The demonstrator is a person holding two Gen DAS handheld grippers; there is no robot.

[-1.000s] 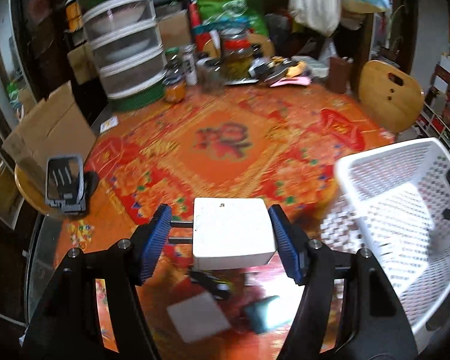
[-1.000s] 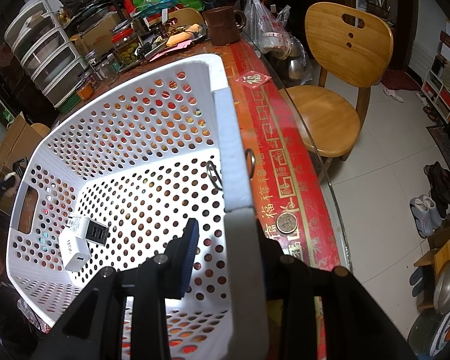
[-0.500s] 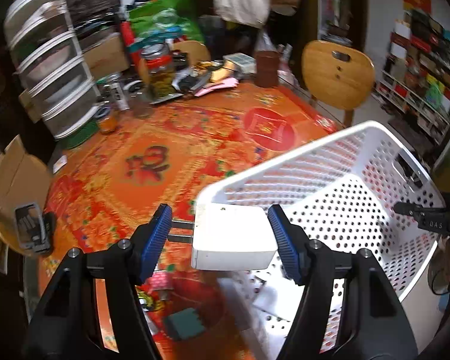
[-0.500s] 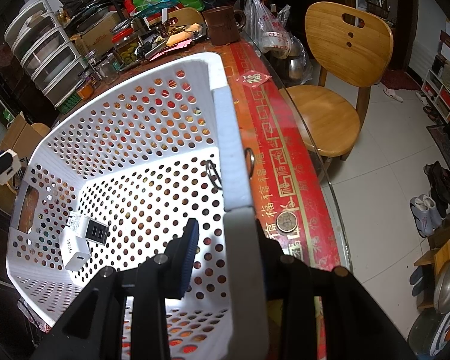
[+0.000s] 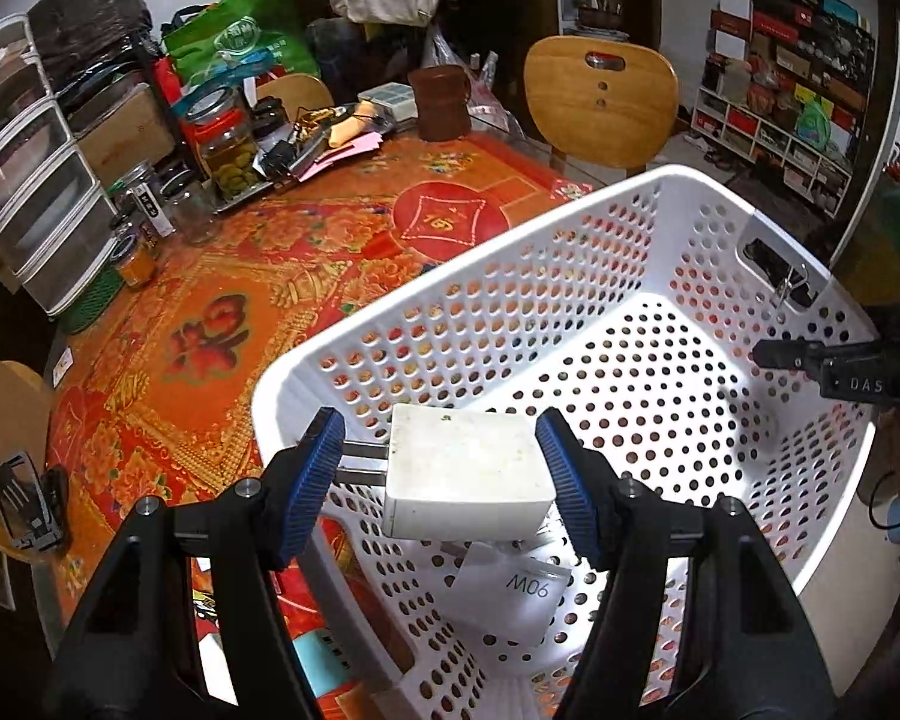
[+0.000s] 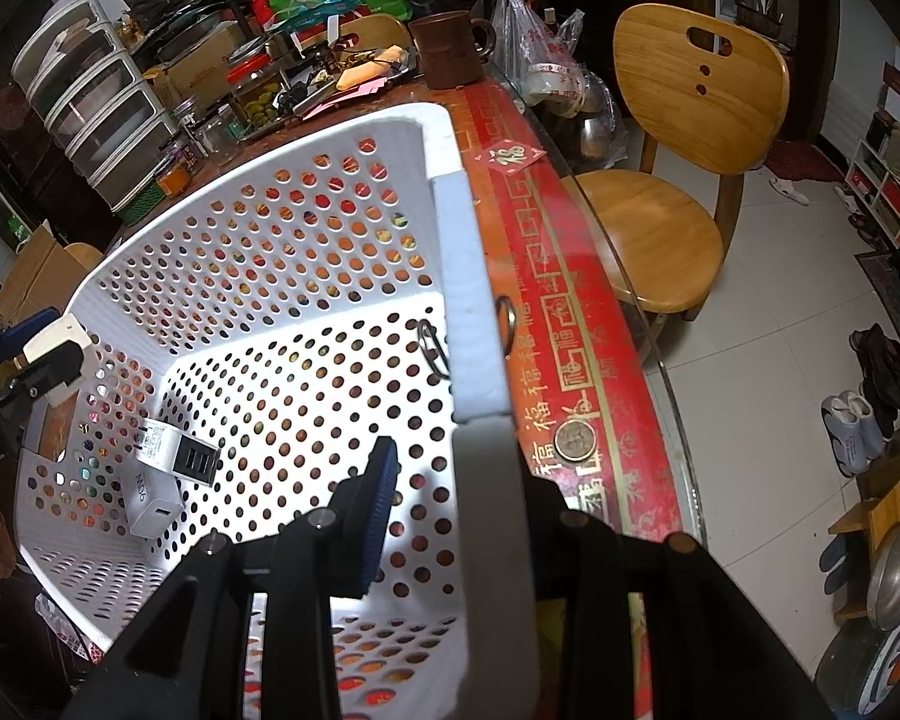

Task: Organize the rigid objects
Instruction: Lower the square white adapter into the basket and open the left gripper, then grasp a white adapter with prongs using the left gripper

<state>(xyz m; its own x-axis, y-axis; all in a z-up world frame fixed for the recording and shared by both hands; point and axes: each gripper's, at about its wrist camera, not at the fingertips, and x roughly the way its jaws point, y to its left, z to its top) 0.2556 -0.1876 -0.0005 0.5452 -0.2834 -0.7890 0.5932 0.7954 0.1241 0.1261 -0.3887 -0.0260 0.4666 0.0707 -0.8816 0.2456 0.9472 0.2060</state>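
The white perforated plastic basket (image 5: 570, 276) fills the right and centre of the left wrist view, standing on the red-and-orange patterned tablecloth (image 5: 222, 300). The right gripper (image 6: 450, 516) pinches the basket's near rim, lower centre of its view. The left gripper (image 5: 444, 468) clamps a white square plug-in charger (image 5: 468, 474) by prongs and back, above the basket's near corner. Two white chargers (image 6: 162, 474) lie inside. Released now, the charger may clip the rim and bounce out.
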